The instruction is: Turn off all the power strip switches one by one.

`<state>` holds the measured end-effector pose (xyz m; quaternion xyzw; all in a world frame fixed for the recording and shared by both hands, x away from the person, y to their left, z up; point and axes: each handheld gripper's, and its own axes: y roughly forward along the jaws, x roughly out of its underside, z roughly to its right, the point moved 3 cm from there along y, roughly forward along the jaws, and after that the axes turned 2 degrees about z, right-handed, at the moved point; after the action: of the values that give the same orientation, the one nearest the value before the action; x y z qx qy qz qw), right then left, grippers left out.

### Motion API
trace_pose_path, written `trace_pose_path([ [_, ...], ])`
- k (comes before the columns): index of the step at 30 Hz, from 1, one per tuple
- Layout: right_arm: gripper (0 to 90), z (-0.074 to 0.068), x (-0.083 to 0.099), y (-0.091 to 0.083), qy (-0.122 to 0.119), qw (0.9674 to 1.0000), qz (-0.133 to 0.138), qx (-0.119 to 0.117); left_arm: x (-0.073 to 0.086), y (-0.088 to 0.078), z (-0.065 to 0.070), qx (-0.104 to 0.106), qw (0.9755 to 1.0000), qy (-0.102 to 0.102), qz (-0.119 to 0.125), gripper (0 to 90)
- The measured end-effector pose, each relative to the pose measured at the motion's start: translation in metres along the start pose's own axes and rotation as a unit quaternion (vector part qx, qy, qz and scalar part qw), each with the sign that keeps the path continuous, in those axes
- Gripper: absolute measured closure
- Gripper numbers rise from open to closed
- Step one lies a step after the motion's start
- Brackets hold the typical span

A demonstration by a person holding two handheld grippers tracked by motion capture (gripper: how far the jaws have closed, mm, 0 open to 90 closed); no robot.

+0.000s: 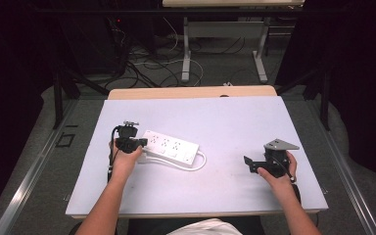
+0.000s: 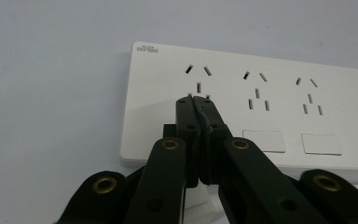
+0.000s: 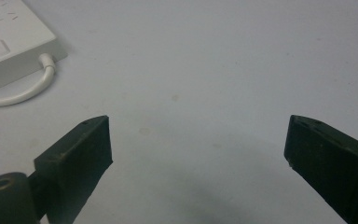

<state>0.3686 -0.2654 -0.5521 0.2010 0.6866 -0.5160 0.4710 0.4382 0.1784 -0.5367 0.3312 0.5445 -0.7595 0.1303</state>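
In the left gripper view I see my left gripper [image 2: 194,98] with its two black jaws pressed flat together, nothing between them. Their tips sit over the white power strip [image 2: 270,56], right at the lower slots of its nearest socket group [image 2: 198,79]. Two more socket groups run off to the right, and below them I can make out two rectangular white switches [image 2: 264,140]. A small grey brand mark [image 2: 148,48] sits at the strip's far left corner. The strip lies flat on the pale grey table [image 2: 51,93].

White power strip [image 1: 170,147] flat on table, cable looped.
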Motion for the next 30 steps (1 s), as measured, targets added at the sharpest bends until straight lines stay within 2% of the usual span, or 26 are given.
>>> trace_pose_path([
  [20, 6.9, -0.0006, 0.0001, 0.0003, 0.001, 1.0000, -0.001, 0.000, 0.0040, 0.0097, -0.0036, -0.001, 0.9999, -0.006, -0.014, 89.8],
  [30, 6.8, -0.0012, 0.0002, 0.0011, 0.000, 1.0000, 0.000, 0.002, 0.0040, 0.0100, -0.0017, -0.007, 0.9998, 0.004, -0.016, 89.0],
])
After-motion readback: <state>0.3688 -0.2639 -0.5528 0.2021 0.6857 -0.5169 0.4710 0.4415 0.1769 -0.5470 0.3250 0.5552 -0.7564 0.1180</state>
